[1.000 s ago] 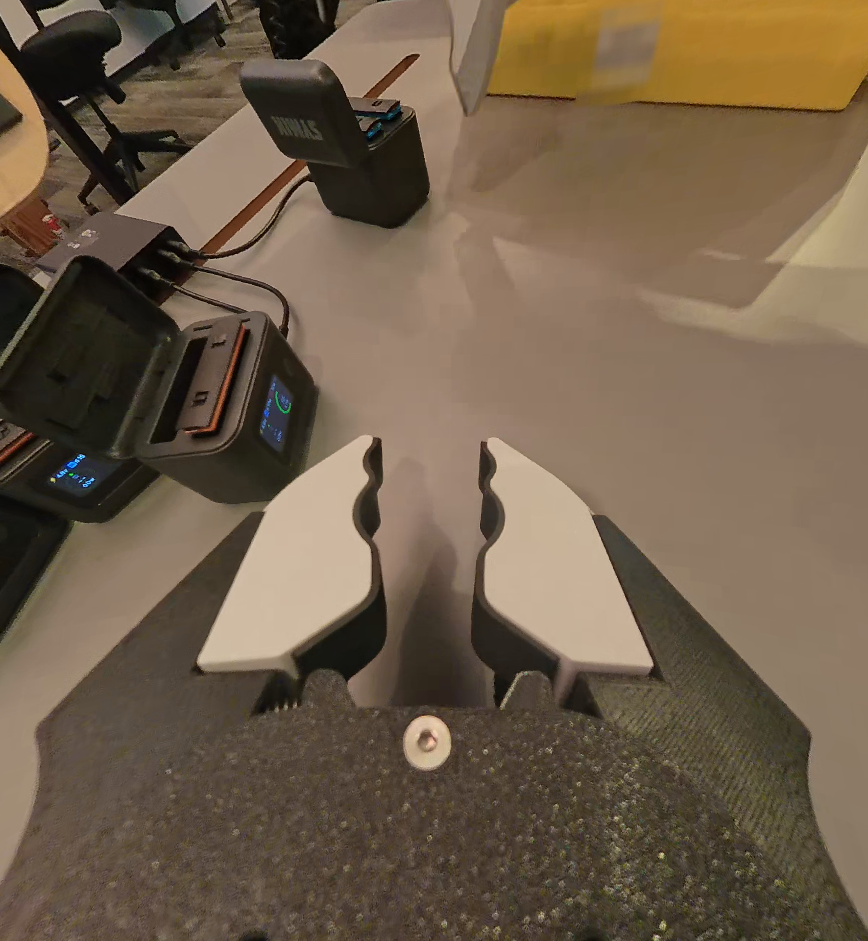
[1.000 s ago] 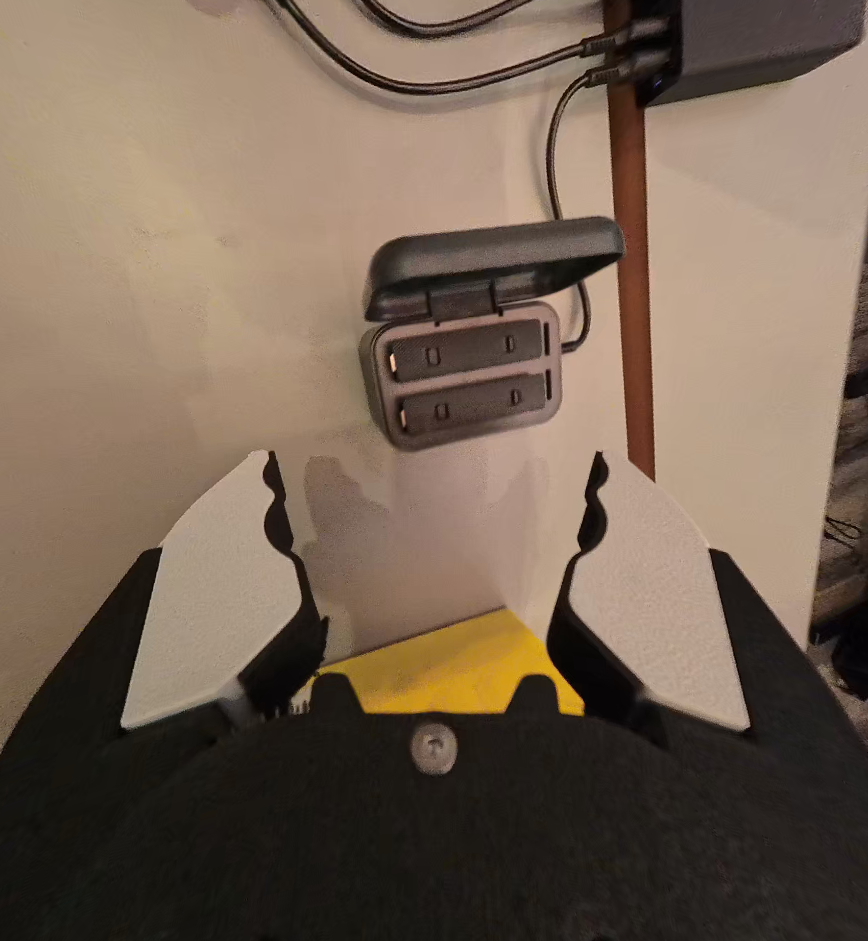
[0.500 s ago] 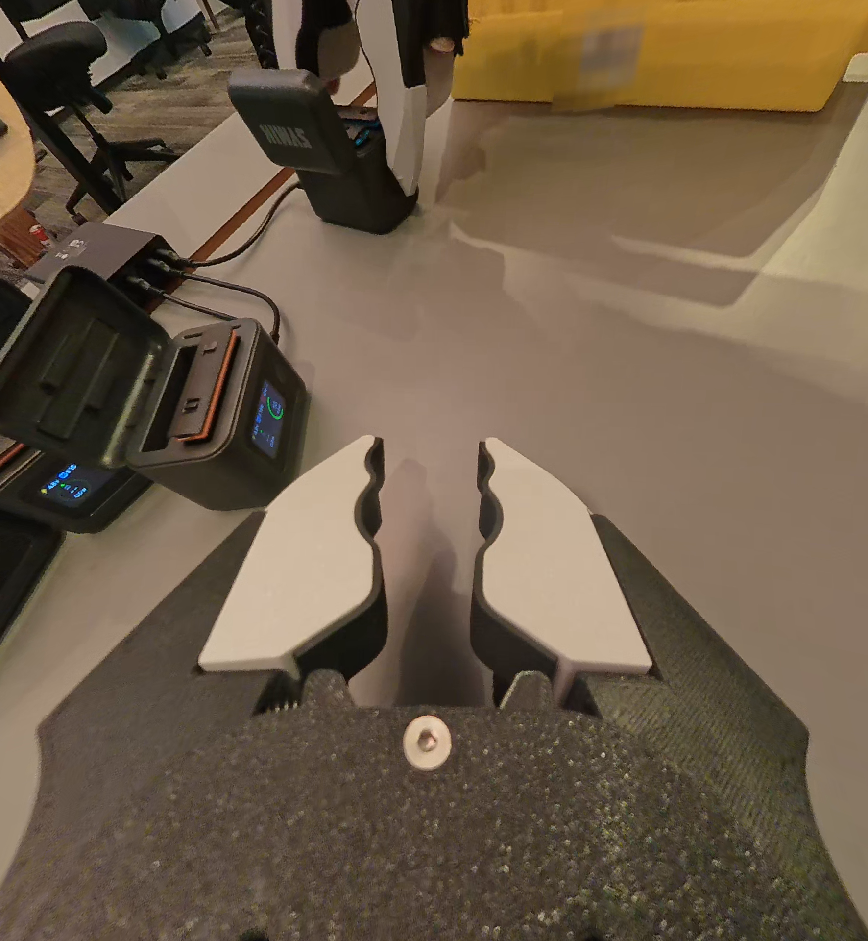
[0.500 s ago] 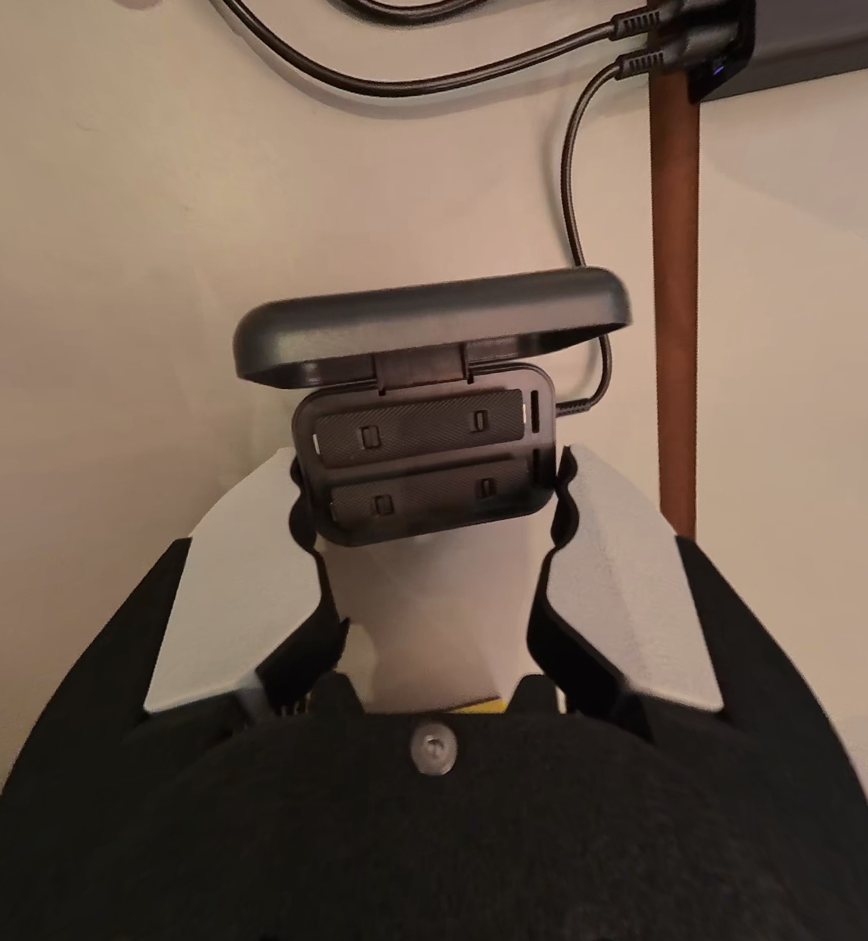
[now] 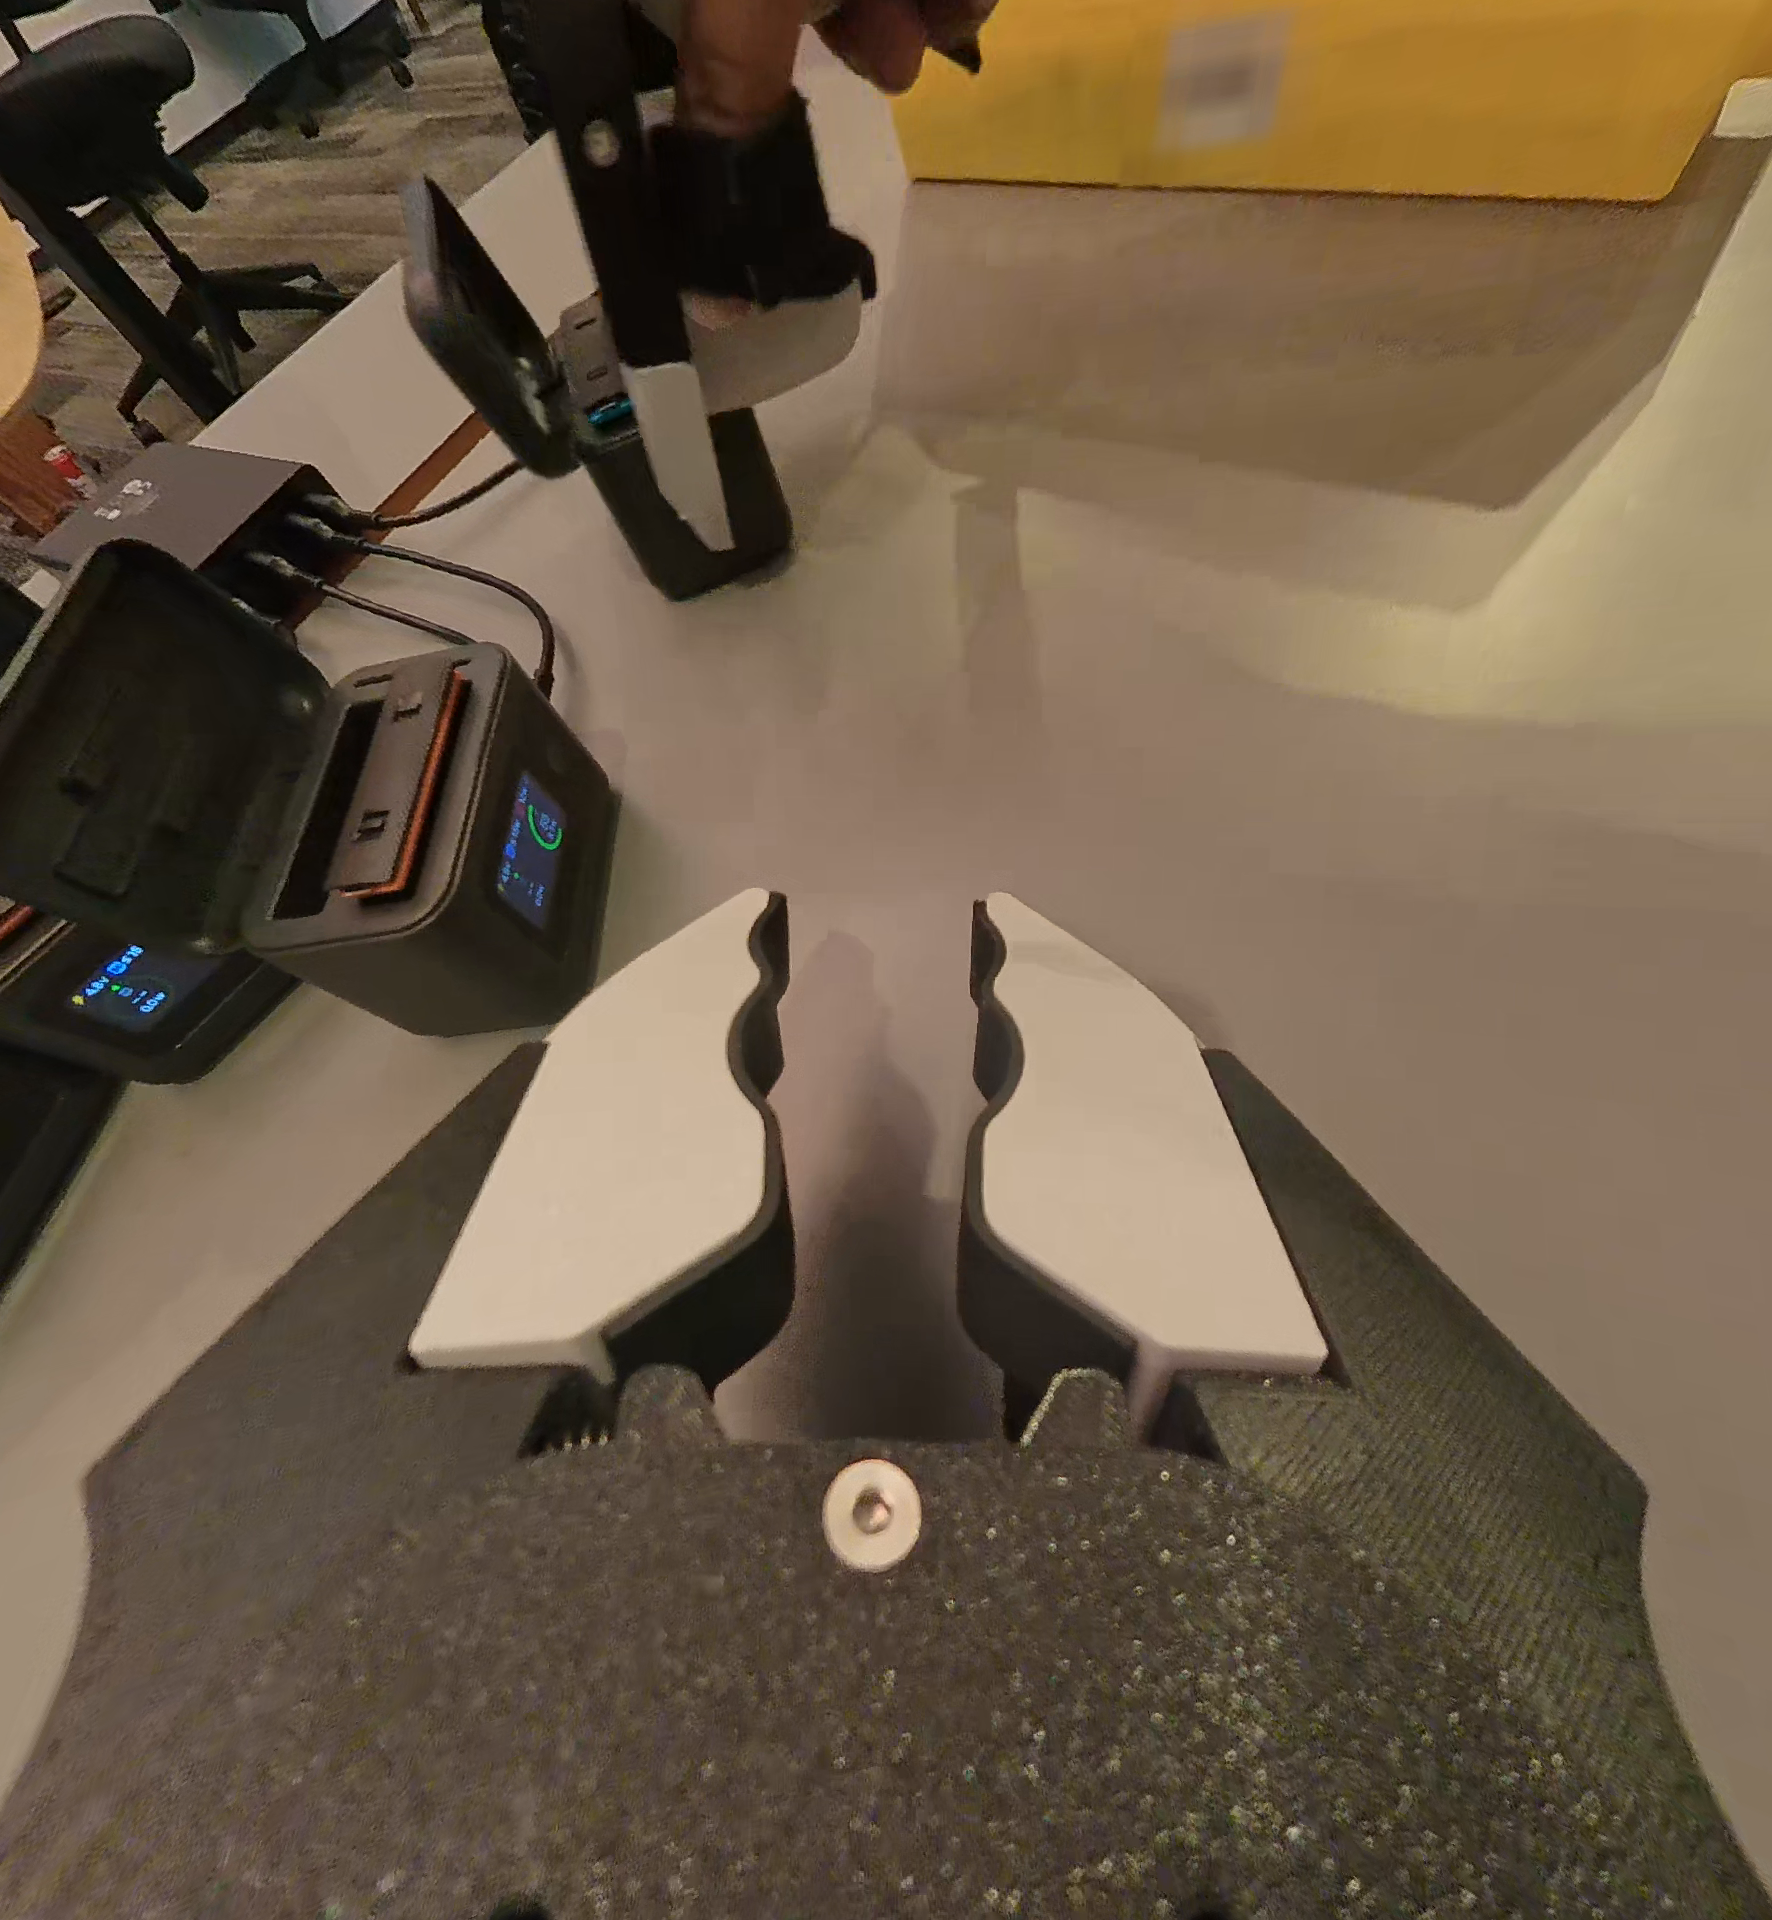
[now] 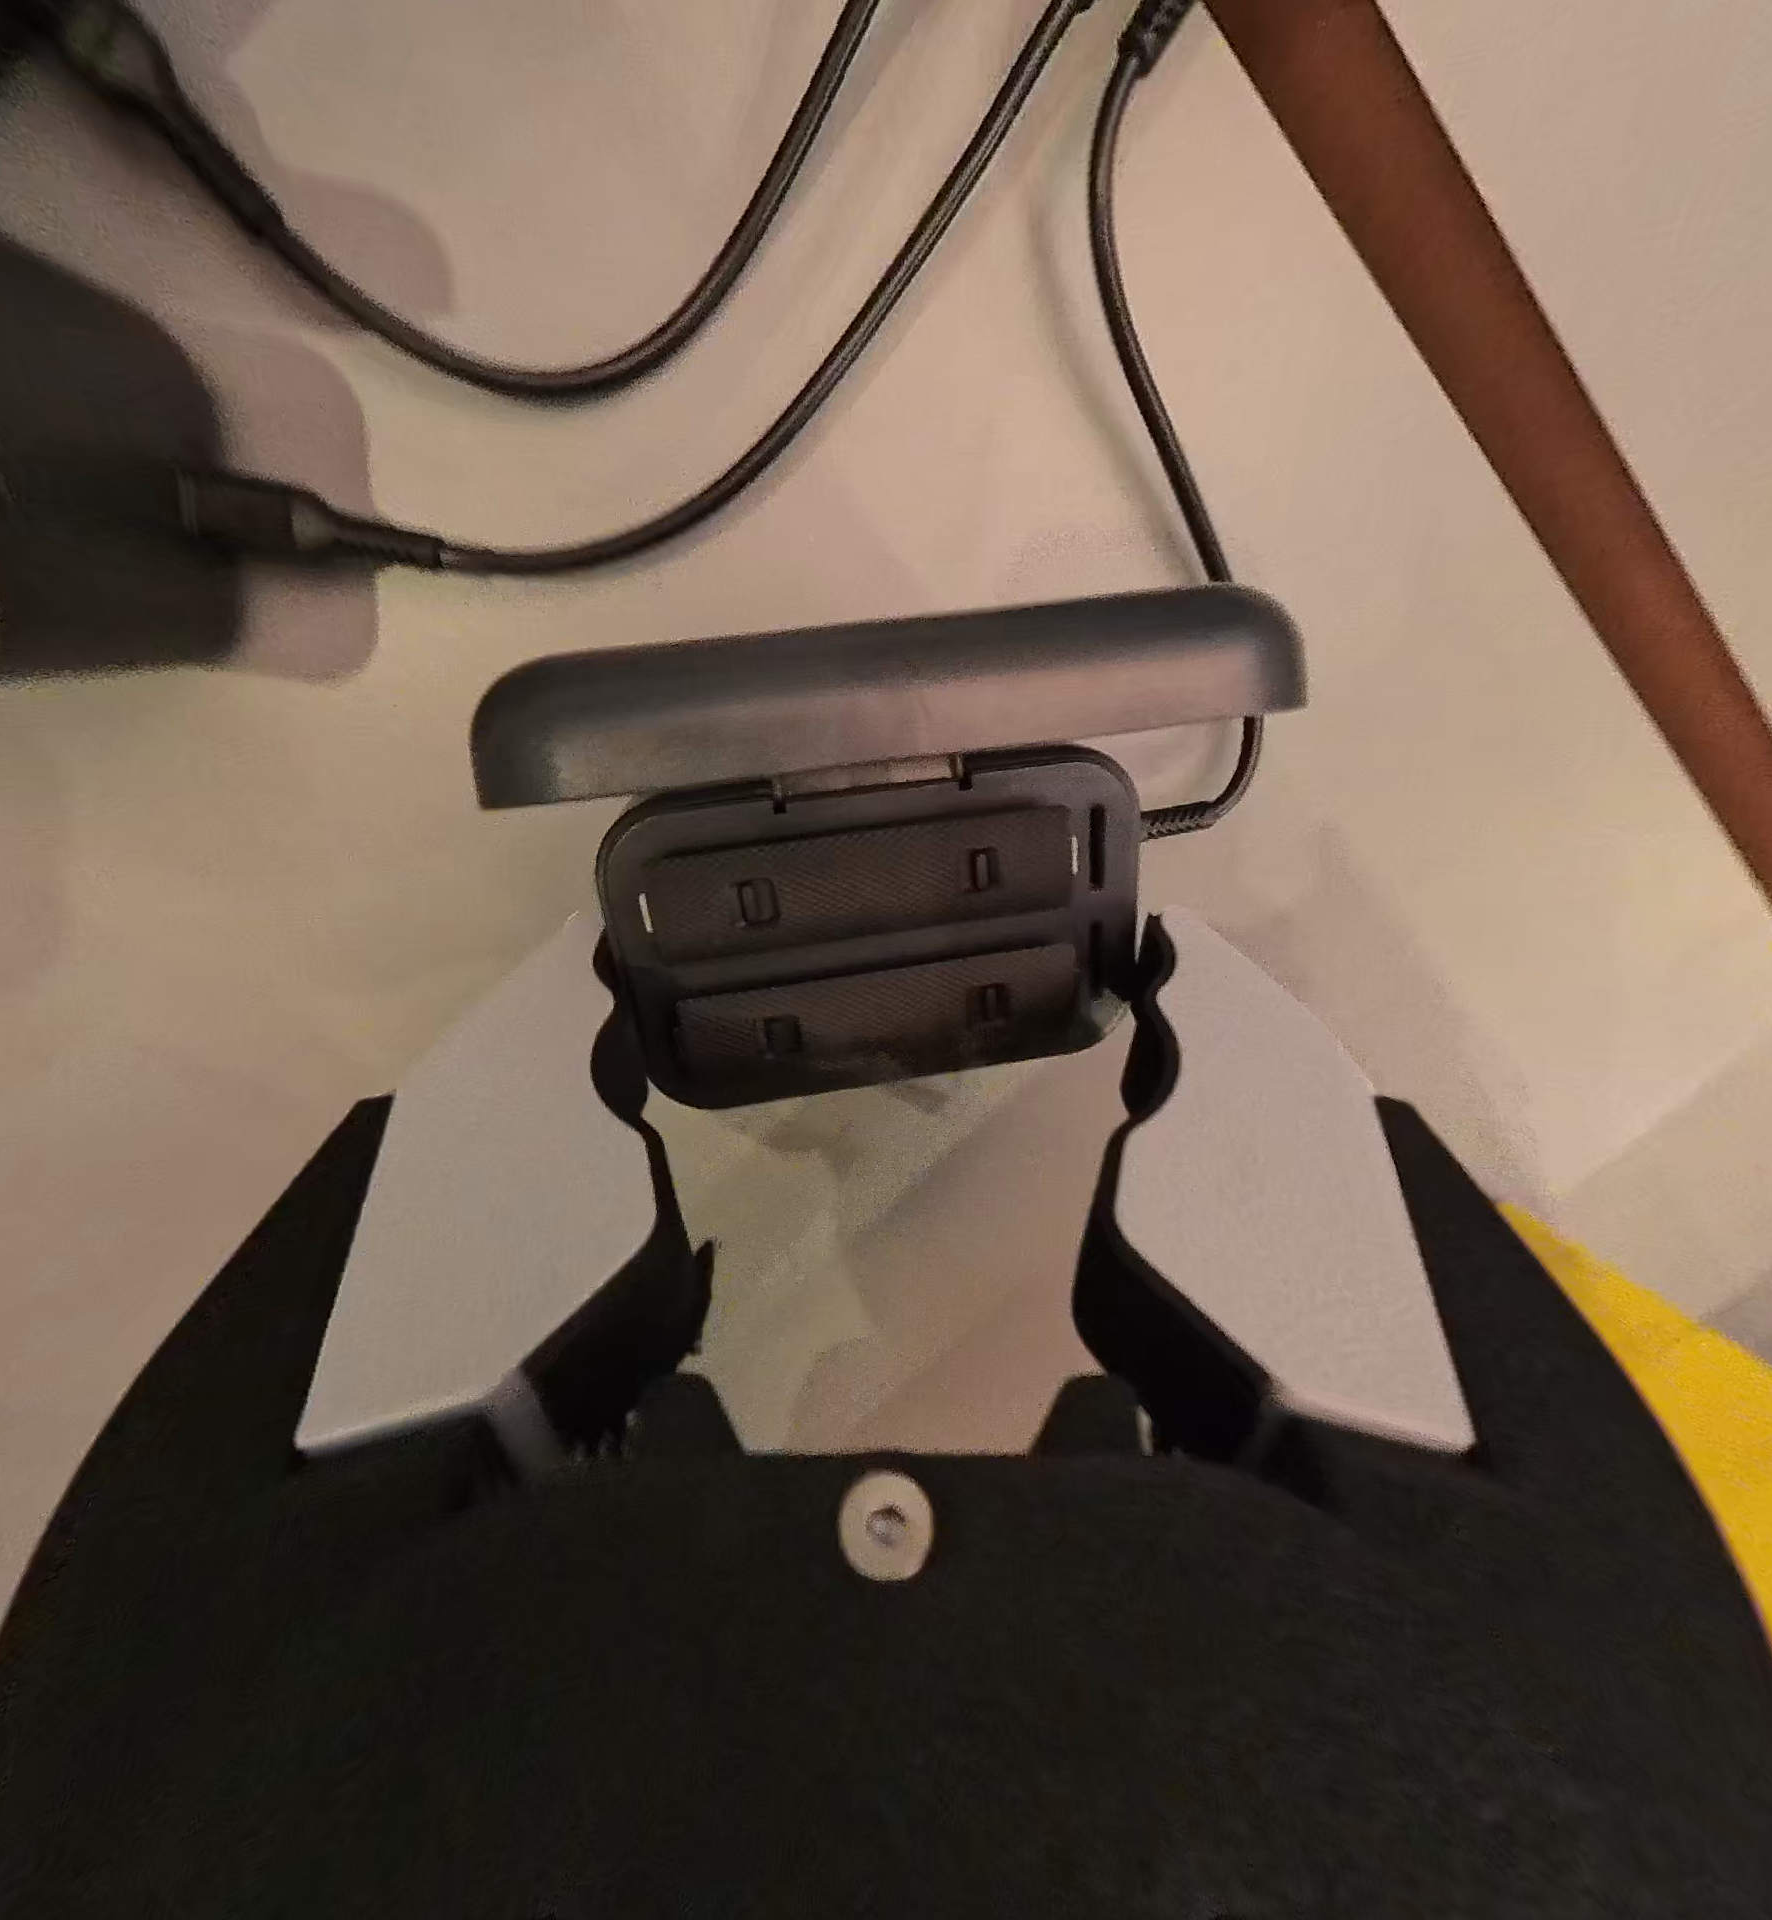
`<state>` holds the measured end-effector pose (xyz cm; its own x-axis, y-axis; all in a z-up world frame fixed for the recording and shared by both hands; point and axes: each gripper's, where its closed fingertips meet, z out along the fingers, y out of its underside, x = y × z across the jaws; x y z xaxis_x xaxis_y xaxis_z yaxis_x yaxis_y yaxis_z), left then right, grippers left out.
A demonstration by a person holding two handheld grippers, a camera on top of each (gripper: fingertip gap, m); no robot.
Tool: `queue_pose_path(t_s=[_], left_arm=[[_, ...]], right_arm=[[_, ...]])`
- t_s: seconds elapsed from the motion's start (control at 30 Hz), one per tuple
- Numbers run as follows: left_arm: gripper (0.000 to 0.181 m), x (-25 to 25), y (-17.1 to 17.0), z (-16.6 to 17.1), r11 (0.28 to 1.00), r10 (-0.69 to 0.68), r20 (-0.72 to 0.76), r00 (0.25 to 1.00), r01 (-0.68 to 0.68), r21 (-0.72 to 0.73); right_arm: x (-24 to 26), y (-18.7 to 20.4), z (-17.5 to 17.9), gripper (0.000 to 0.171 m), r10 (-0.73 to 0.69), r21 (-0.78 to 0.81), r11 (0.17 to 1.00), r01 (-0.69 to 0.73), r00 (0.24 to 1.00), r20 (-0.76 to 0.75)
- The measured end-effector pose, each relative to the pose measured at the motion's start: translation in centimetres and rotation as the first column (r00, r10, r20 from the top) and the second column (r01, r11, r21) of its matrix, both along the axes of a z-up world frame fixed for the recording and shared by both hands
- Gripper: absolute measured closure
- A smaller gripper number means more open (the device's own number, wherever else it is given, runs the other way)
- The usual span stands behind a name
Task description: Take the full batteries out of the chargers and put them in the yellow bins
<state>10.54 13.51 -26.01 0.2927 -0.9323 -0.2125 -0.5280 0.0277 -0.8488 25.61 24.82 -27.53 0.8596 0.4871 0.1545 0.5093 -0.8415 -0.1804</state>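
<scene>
Ahead, left wrist view: left gripper [image 5: 877, 914] parted narrowly, empty, idle over bare table [image 5: 1277, 831]. Open charger with lit screen [image 5: 446, 831] beside left finger; yellow bin [image 5: 1329, 104] far ahead.

Right wrist view: right gripper [image 6: 877, 940] clamped around open-lidded charger [image 6: 866, 935], probably steadying it. Two batteries [image 6: 861, 883] seated between fingertips; charging cable [image 6: 1152, 364] beyond.

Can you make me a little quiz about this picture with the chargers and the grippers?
1. True or false: the lid of the charger between the right gripper's fingers is open.
2. How many batteries show in that charger? A) one B) two C) four
3. What colour is the bin at the table's far end?

Key: 1 true. 2 B, a back battery and a front battery. 3 yellow.
</scene>
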Motion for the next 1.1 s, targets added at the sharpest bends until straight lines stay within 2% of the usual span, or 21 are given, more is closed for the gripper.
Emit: queue_pose_path(t_s=[0.23,0.5,0.73,0.9,1.1], left_arm=[[0.149,-0.1,-0.2,-0.4,1.000,-0.001,-0.012,1.000,0.001,-0.011],[0.149,-0.2,-0.4,-0.5,1.000,-0.004,-0.024,1.000,0.004,-0.004],[0.150,-0.3,-0.4,-0.8,1.000,-0.002,-0.040,0.999,0.001,-0.003],[0.150,-0.3,-0.4,-0.9,1.000,0.001,-0.045,0.999,-0.001,-0.002],[0.149,-0.4,-0.4,-1.0,1.000,0.000,-0.048,0.999,0.000,-0.006]], right_arm=[[-1.7,1.1,0.0,0.080,-0.241,0.007,0.971,0.241,0.971,-0.006],[-2.9,1.4,0.0,0.080,-0.424,-0.010,0.906,0.424,0.906,0.001],[-3.8,2.7,0.2,0.079,-0.588,0.109,0.793,0.599,0.800,-0.117],[-4.0,3.0,0.1,0.079,-0.607,0.151,0.773,0.616,0.788,-0.105],[-4.1,2.8,-0.8,0.072,-0.617,0.098,0.768,0.633,0.772,-0.152]])
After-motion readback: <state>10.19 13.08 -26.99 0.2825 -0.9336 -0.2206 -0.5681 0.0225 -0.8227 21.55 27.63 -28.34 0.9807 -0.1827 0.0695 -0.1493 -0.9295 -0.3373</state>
